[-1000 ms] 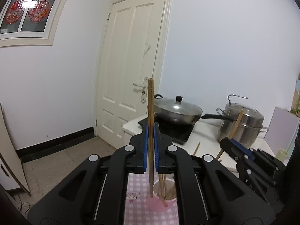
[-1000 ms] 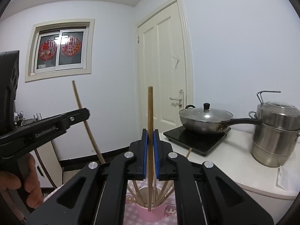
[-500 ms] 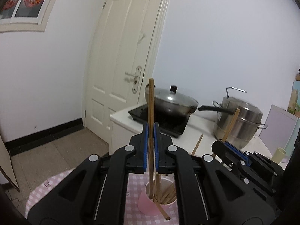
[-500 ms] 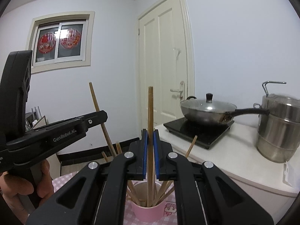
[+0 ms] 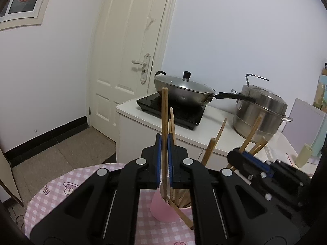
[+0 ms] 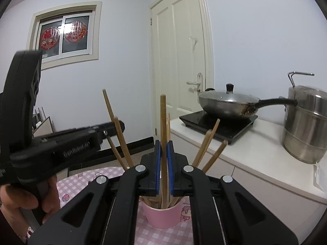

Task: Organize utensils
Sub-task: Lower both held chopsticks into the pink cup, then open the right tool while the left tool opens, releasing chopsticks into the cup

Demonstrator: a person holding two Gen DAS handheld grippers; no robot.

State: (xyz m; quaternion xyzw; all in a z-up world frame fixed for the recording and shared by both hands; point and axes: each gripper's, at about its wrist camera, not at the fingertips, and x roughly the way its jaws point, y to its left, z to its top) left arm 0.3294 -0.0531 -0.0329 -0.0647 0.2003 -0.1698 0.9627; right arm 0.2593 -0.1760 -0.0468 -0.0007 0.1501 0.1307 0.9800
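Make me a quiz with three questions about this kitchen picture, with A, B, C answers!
1. Where does the wok sit?
A. On the floor
B. On the black cooktop
C. On the checked tablecloth

2. What colour is the cup with the chopsticks?
A. Pink
B. Green
C. Blue

3. What is the left hand-held gripper doing?
A. Hanging open
B. Pinching one chopstick
C. Holding the cup

Answers:
1. B: the wok rests on the black cooktop, on the white counter.
2. A: the cup is pink, with several chopsticks standing in it.
3. B: the left hand-held gripper has its blue pads closed on one chopstick, which stands upright over the cup. The right hand-held gripper pinches another chopstick the same way.
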